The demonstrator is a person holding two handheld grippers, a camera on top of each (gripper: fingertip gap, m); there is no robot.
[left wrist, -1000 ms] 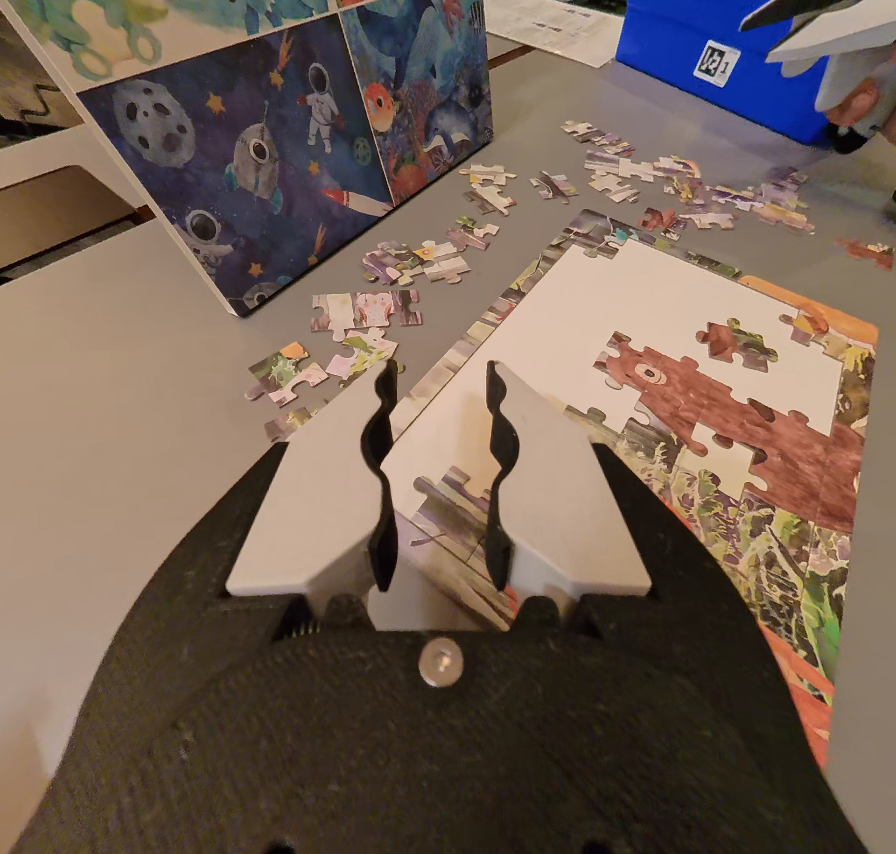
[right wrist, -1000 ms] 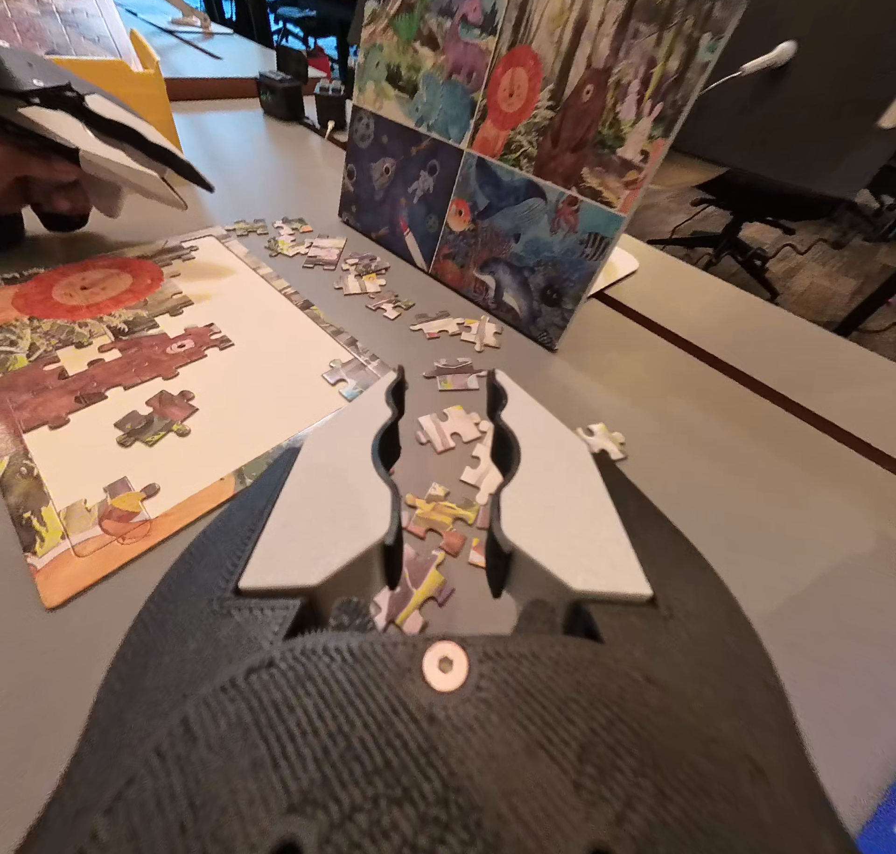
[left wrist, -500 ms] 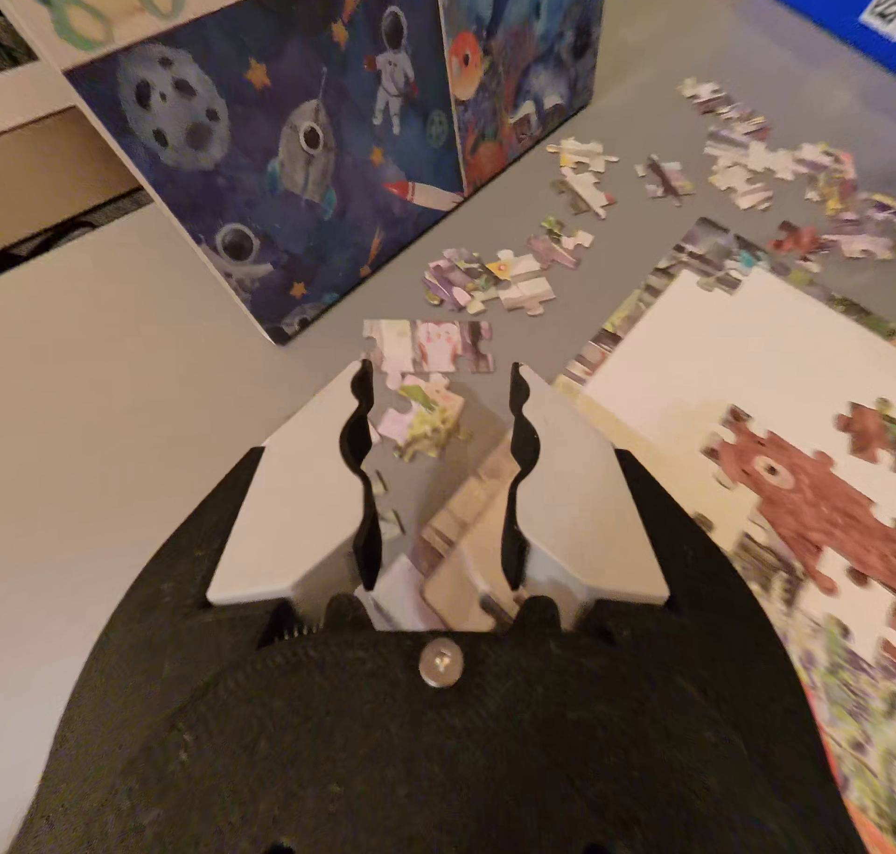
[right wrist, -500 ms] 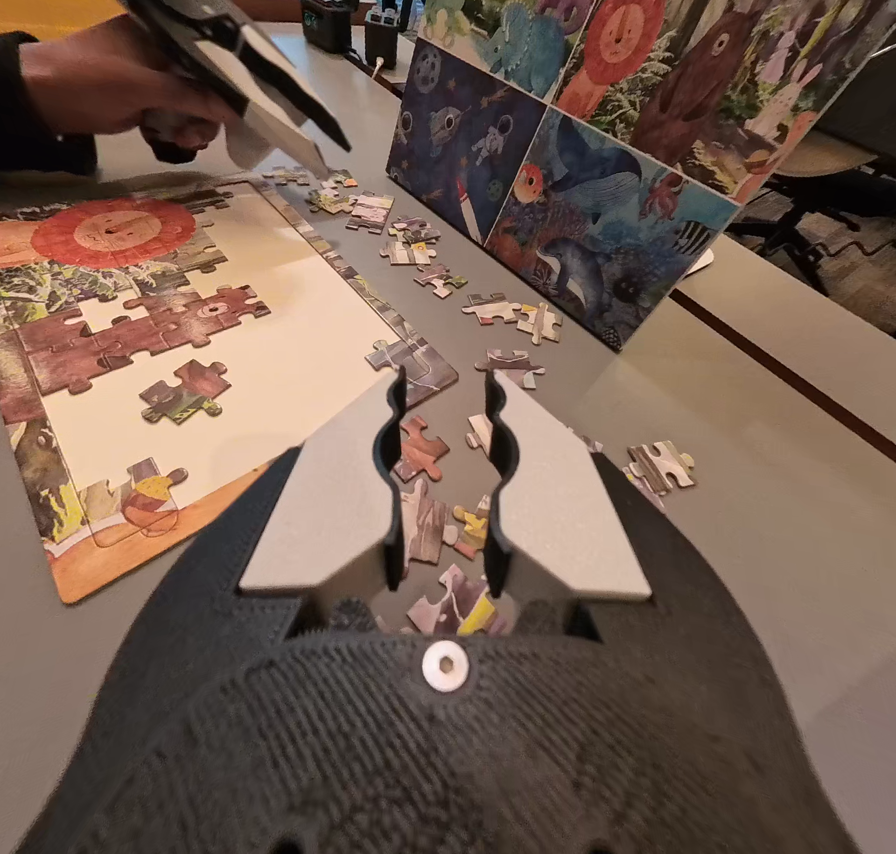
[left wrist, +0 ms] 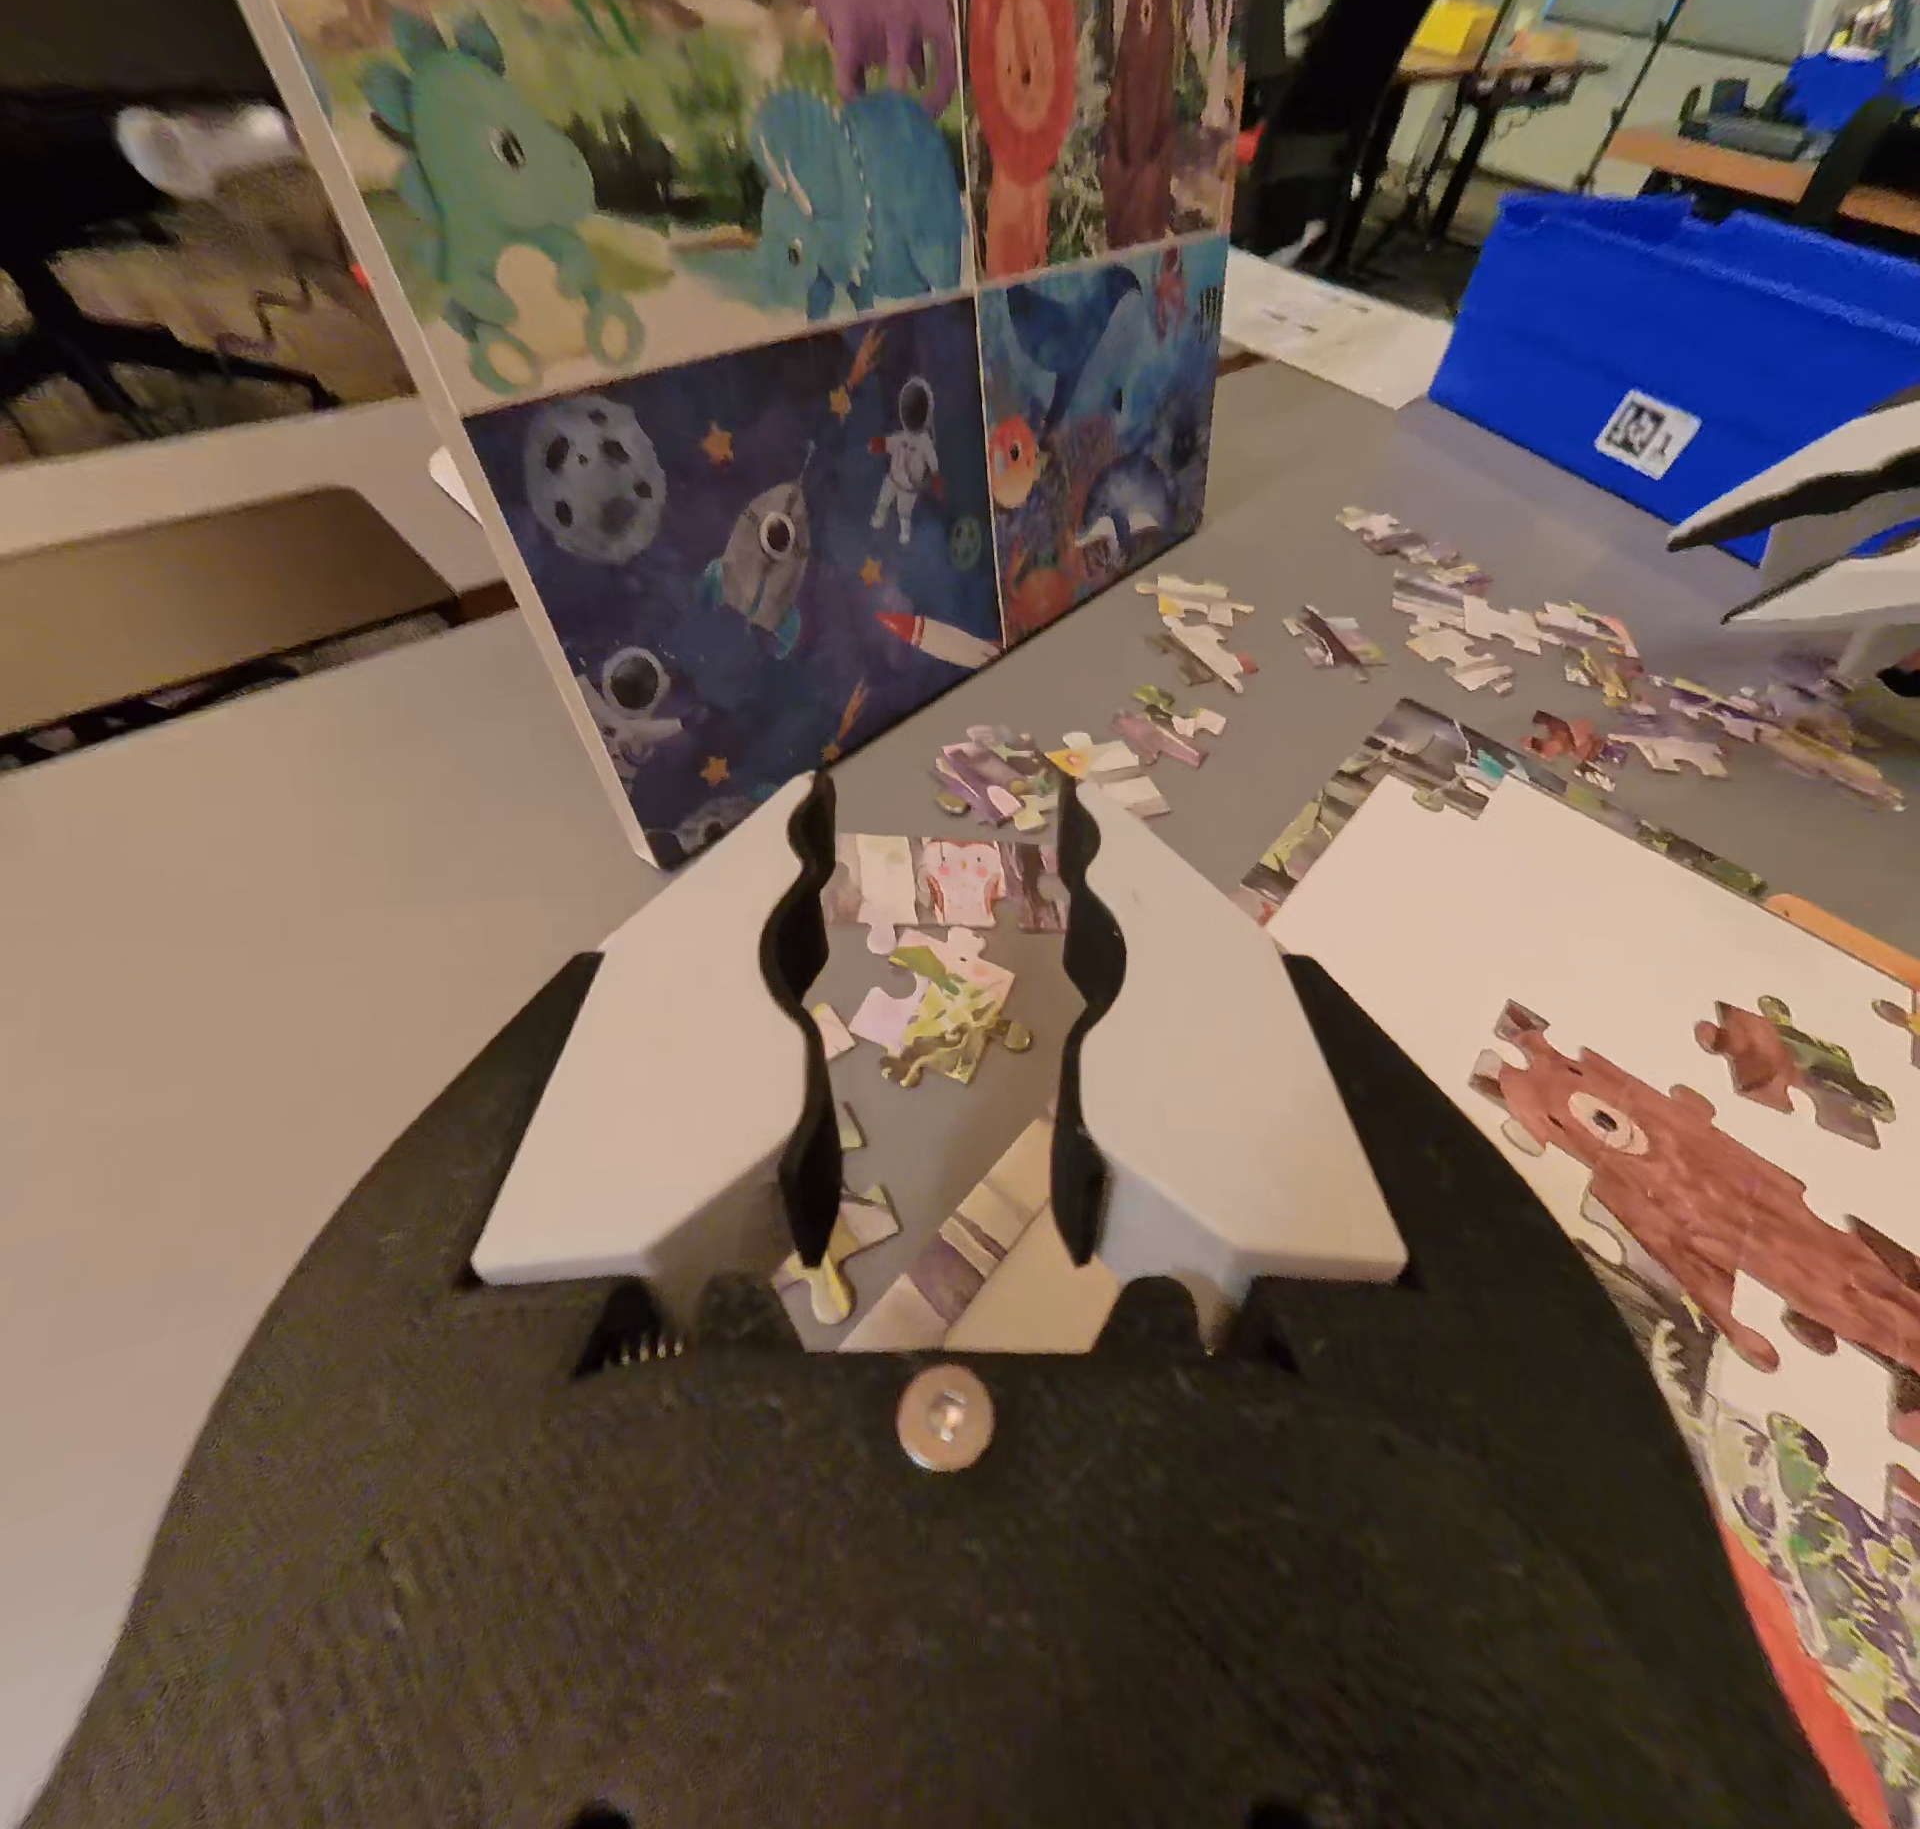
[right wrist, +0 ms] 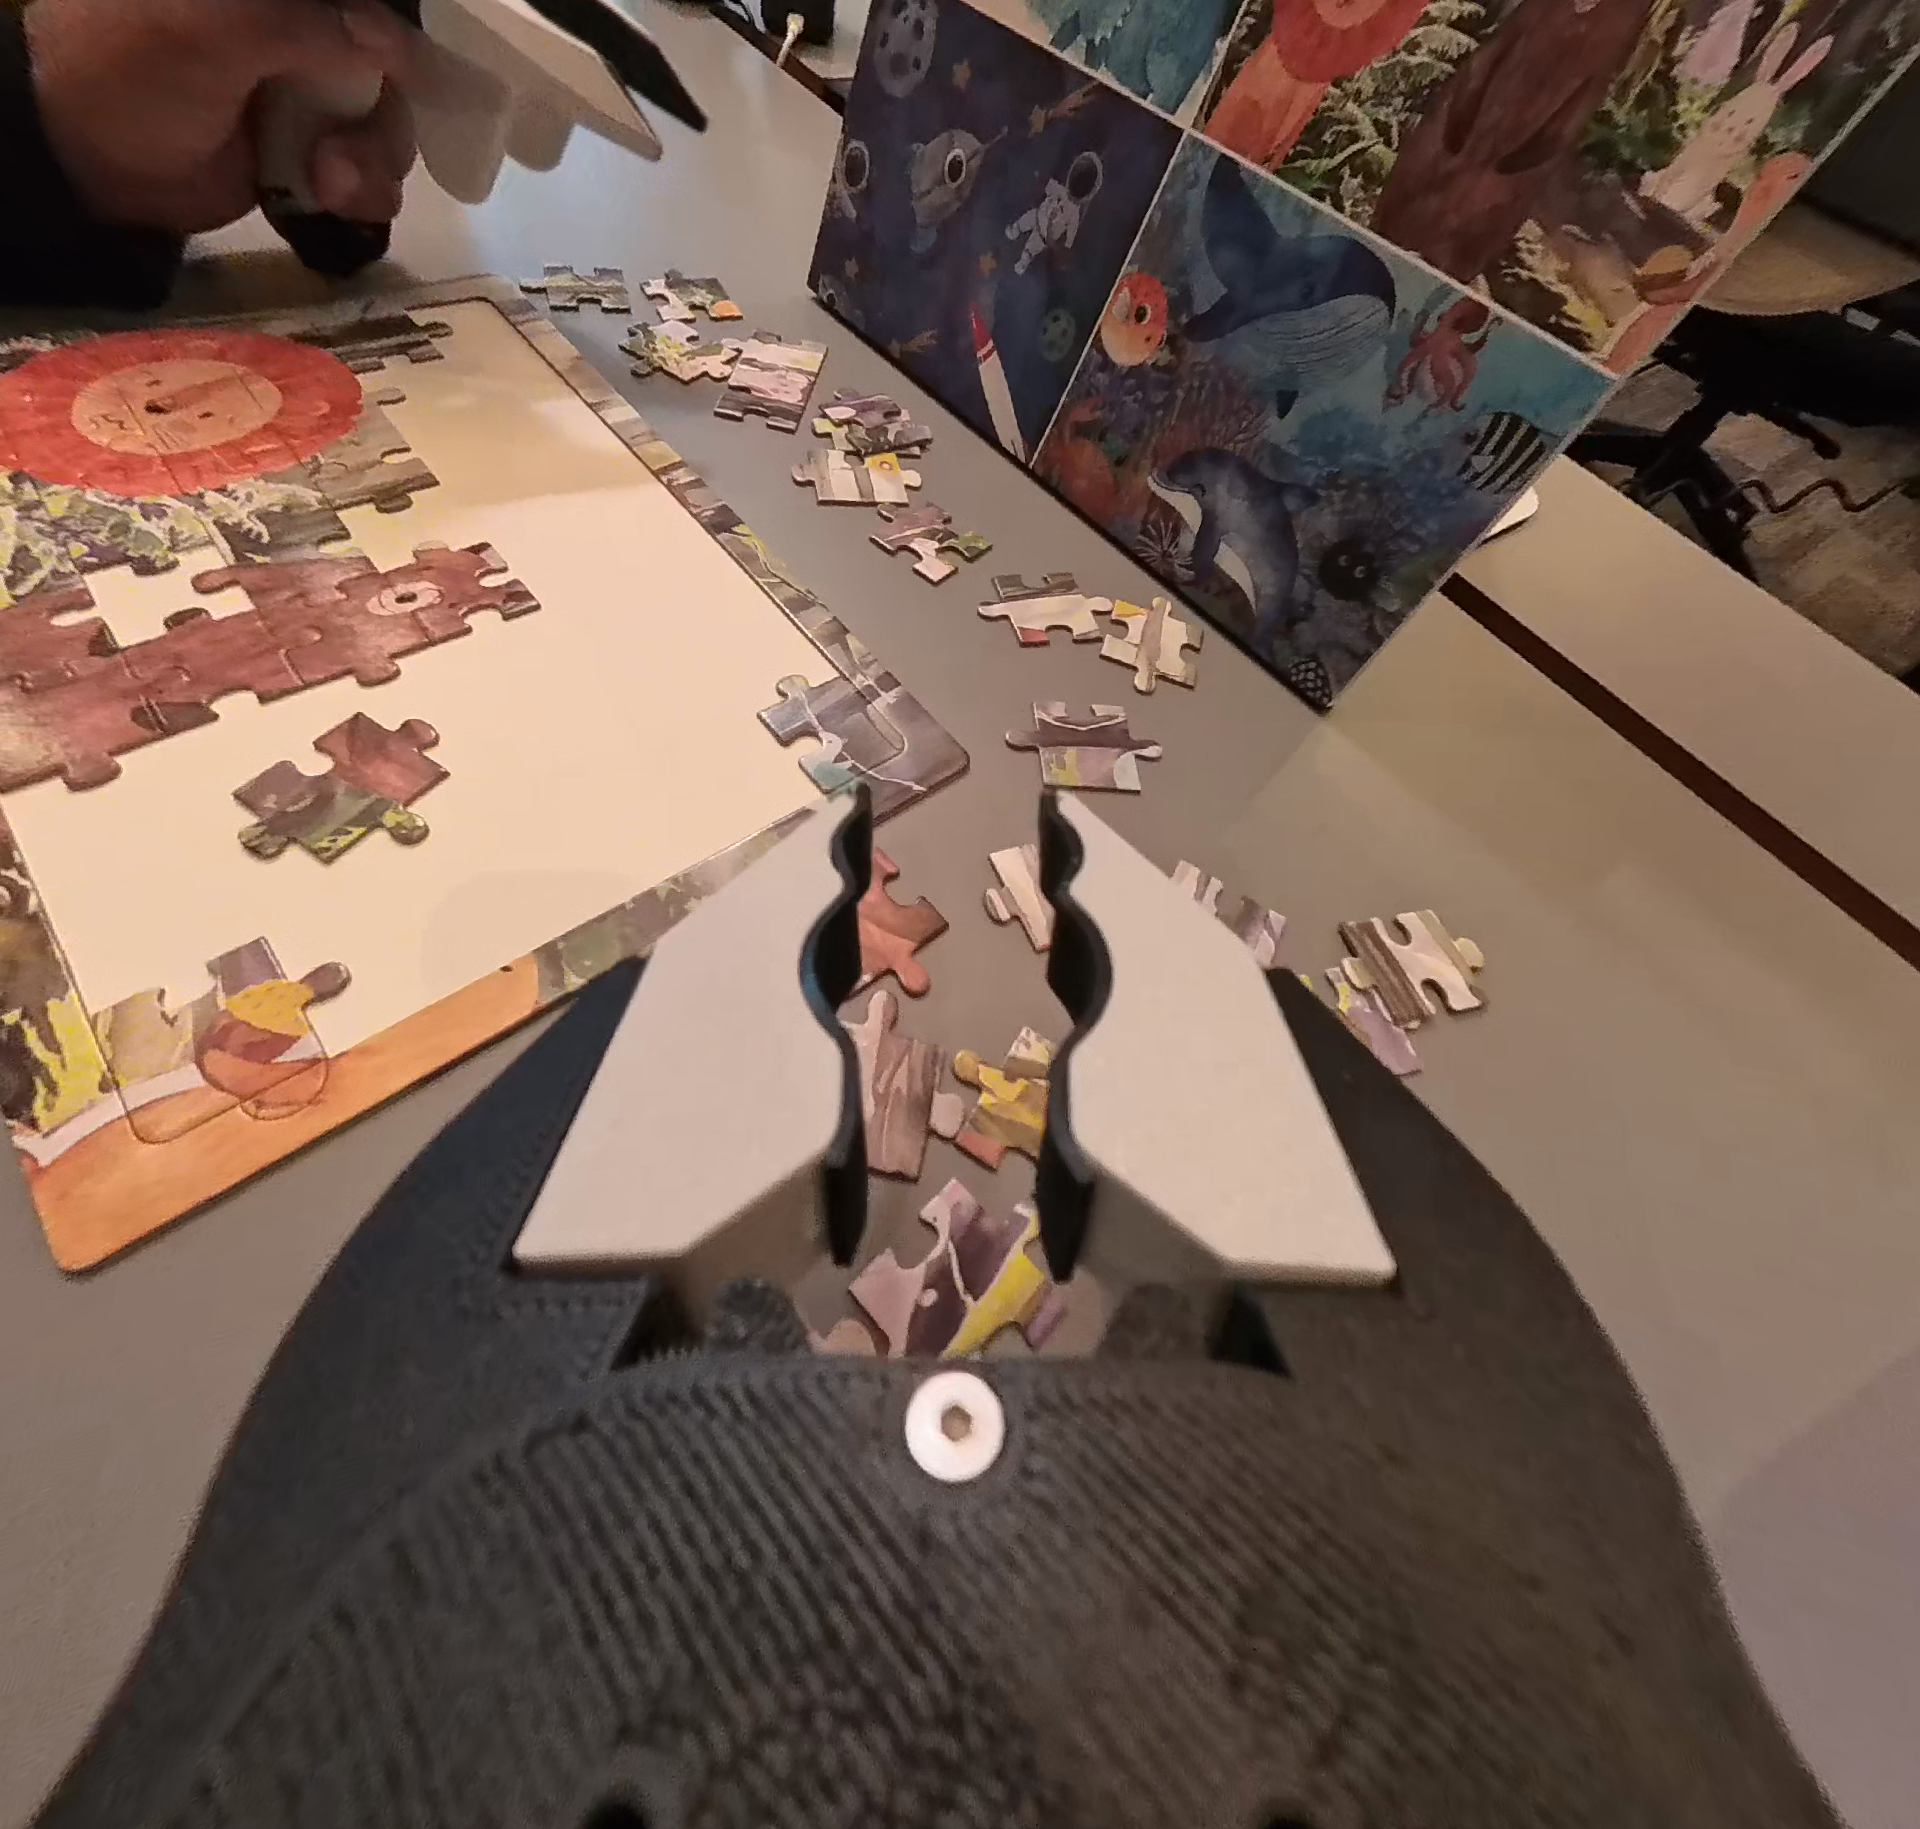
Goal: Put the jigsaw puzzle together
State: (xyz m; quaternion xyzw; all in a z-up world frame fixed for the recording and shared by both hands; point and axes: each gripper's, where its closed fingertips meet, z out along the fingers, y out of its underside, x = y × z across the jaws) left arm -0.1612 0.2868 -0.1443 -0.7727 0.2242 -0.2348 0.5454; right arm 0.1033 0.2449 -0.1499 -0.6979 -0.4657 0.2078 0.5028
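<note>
Mostly bare, the jigsaw puzzle (right wrist: 582, 574) shows a lion (red-maned) and bear.

Grey table (right wrist: 1558, 948), blue bin (left wrist: 1662, 325), brown bear patch (left wrist: 1714, 1187), red-orange lion mane (right wrist: 166, 408).

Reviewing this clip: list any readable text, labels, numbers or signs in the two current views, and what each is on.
White sticker on the blue bin: a square black code mark with one short character beside it; I don't quote writing.
Paper sheet behind the picture box: printed lines, too small and blurred to read.
Picture box, puzzle board, loose pieces: pictures only, no writing visible.
</note>
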